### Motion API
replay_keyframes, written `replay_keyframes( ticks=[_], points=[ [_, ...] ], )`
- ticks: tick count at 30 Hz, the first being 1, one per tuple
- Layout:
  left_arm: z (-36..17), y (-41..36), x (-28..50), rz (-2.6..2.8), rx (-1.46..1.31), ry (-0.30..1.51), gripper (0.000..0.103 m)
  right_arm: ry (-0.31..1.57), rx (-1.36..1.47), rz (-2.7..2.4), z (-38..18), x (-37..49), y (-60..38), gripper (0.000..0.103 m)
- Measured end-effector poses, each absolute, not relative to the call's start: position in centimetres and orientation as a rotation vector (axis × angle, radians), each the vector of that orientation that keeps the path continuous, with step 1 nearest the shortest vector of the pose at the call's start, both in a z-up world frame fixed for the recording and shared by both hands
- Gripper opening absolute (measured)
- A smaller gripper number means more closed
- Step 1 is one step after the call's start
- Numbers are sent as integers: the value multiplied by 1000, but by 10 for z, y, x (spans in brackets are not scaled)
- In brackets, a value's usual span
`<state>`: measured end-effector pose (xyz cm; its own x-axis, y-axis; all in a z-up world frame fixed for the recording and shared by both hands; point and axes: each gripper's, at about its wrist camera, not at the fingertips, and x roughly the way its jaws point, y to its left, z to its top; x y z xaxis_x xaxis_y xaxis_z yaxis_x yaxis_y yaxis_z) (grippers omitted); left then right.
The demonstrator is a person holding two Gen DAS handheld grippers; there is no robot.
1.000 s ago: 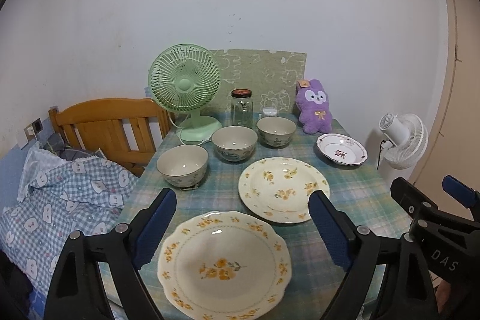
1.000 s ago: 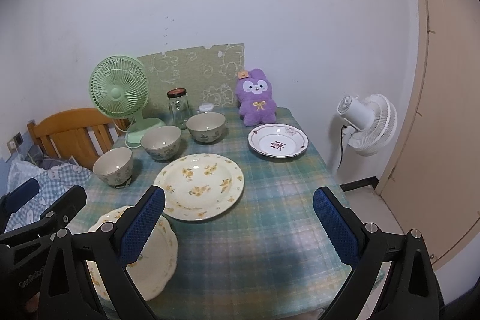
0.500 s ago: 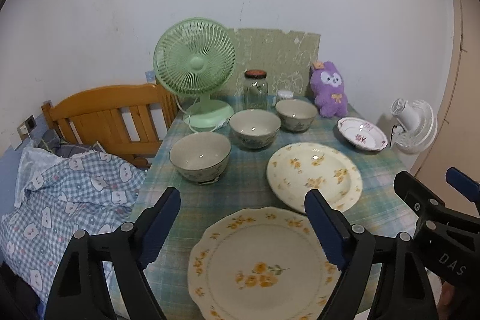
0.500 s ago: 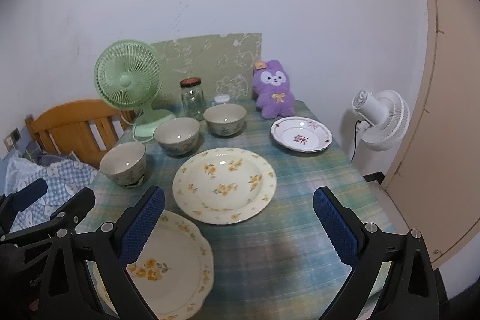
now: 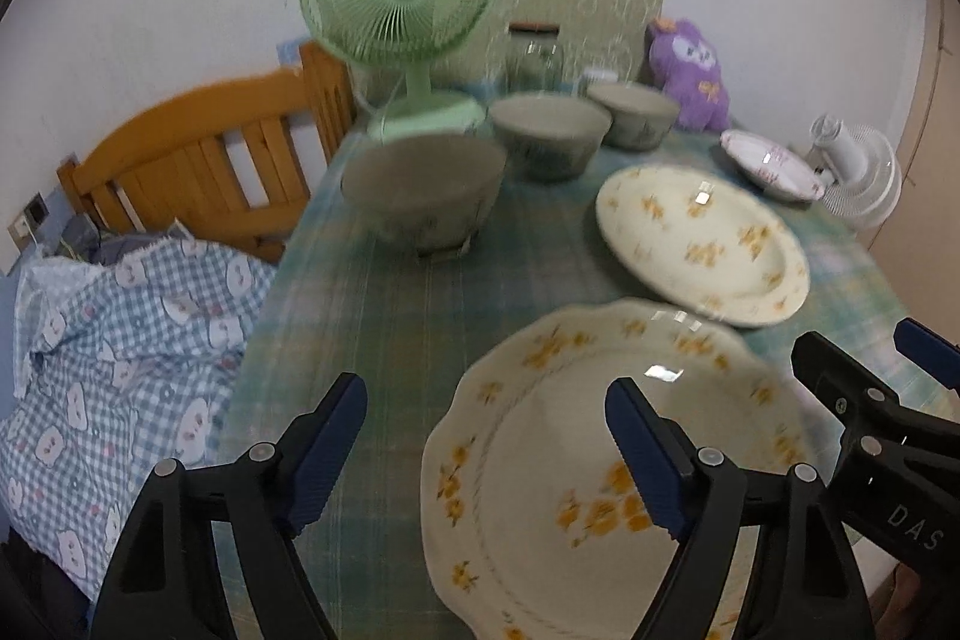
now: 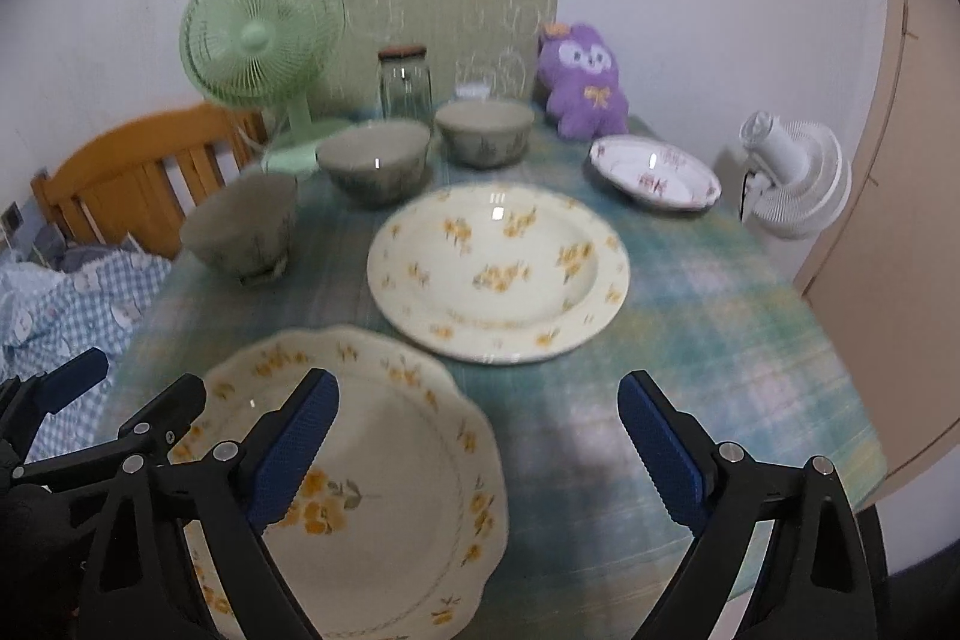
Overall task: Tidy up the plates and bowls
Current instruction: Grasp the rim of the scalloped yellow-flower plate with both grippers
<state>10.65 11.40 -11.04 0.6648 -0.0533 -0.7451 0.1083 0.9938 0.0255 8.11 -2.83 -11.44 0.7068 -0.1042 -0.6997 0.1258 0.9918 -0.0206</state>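
Left wrist view: left gripper [image 5: 486, 421] apart, now nearer the scalloped cream floral plate [image 5: 576, 466] at worktop's near edge.
Right gripper [image 6: 477, 409]: apart, empty.
Meaning: approach underway.

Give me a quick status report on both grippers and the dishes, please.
Left gripper open, empty; right gripper open, empty. Scalloped plate nearest, round plate behind, three bowls unstacked. Nothing blocking the plates.

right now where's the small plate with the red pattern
In the right wrist view, the small red-patterned plate sits at the table's far right, just in front of the purple plush toy and beyond the round yellow-flowered plate.
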Motion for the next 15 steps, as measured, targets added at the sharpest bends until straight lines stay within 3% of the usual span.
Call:
replay_keyframes(
  ticks=[10, 15],
  points=[
    [-149, 121, 123, -126, 59, 938, 77, 893, 41, -158, -163, 95, -20, 90],
    [-161, 121, 127, -160, 59, 974, 72, 961, 56, -179, -182, 102, -22, 79]
  ],
)
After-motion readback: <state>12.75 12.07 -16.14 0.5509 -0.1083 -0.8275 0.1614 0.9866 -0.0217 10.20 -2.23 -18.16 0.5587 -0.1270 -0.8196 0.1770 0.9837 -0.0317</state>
